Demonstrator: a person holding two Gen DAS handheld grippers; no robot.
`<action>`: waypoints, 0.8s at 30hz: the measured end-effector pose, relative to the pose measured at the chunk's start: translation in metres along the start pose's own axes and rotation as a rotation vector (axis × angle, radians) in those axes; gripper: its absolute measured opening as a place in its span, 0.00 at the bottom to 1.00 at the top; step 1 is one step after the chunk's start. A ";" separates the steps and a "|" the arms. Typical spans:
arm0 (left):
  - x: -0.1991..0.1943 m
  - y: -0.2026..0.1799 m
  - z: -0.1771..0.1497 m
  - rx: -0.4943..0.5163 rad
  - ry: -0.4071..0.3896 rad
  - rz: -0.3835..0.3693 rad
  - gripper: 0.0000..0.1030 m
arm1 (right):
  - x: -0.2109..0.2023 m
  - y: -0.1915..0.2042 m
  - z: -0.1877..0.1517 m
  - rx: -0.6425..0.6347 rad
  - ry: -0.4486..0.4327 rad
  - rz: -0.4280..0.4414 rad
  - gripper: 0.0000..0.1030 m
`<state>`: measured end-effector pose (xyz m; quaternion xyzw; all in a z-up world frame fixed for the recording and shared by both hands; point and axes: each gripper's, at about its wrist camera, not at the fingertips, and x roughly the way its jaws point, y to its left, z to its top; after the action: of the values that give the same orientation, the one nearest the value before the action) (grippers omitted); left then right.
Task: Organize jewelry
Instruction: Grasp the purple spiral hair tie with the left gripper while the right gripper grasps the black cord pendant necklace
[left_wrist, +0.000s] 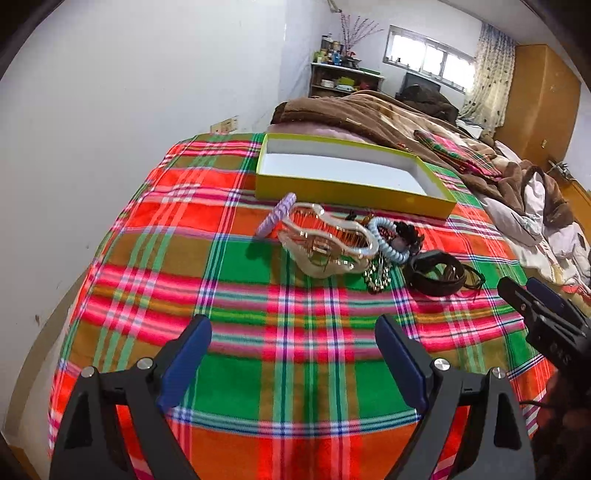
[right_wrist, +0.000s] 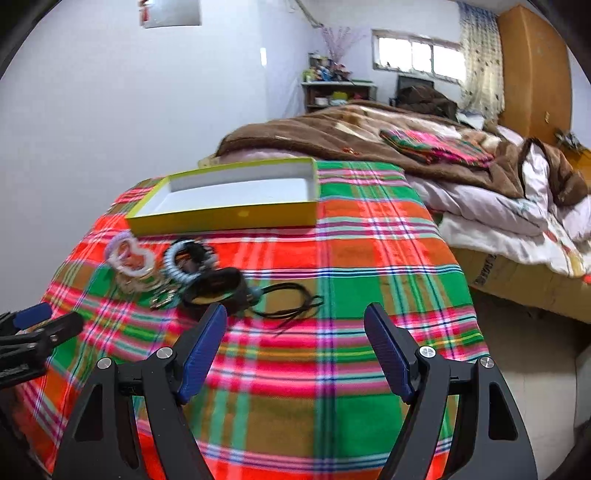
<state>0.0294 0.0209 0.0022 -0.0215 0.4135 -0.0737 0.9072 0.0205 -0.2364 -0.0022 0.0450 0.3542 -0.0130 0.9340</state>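
A yellow-green box (left_wrist: 343, 192) (right_wrist: 229, 216) with a white inside lies open and empty on the plaid cloth. In front of it sits a small heap of accessories: a lilac clip (left_wrist: 276, 214), a clear cream claw clip (left_wrist: 328, 240) (right_wrist: 129, 258), a pale blue spiral tie (left_wrist: 388, 240) (right_wrist: 177, 266), a dark bracelet (left_wrist: 437, 273) (right_wrist: 216, 286) and a black cord (right_wrist: 291, 301). My left gripper (left_wrist: 293, 354) hovers open, short of the heap, nothing between its fingers. My right gripper (right_wrist: 295, 347) is open too, just near of the bracelet and cord.
The plaid cloth (left_wrist: 258, 295) covers the near part of a bed. Brown blankets (left_wrist: 369, 110) and a white quilt (right_wrist: 498, 214) are piled behind and to the right. A white wall (left_wrist: 129, 110) runs along the left. The right bed edge drops to the floor (right_wrist: 535, 350).
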 end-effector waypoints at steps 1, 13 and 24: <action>0.001 0.002 0.003 -0.005 0.002 -0.026 0.89 | 0.003 -0.003 0.002 0.005 0.006 -0.002 0.75; 0.020 0.035 0.024 -0.064 0.049 -0.048 0.89 | 0.047 -0.008 0.014 0.010 0.138 0.040 0.55; 0.037 0.044 0.039 -0.088 0.115 -0.086 0.89 | 0.061 -0.008 0.013 0.006 0.178 0.020 0.12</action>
<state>0.0876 0.0576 -0.0046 -0.0749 0.4664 -0.0956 0.8762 0.0746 -0.2452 -0.0340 0.0524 0.4354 -0.0009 0.8987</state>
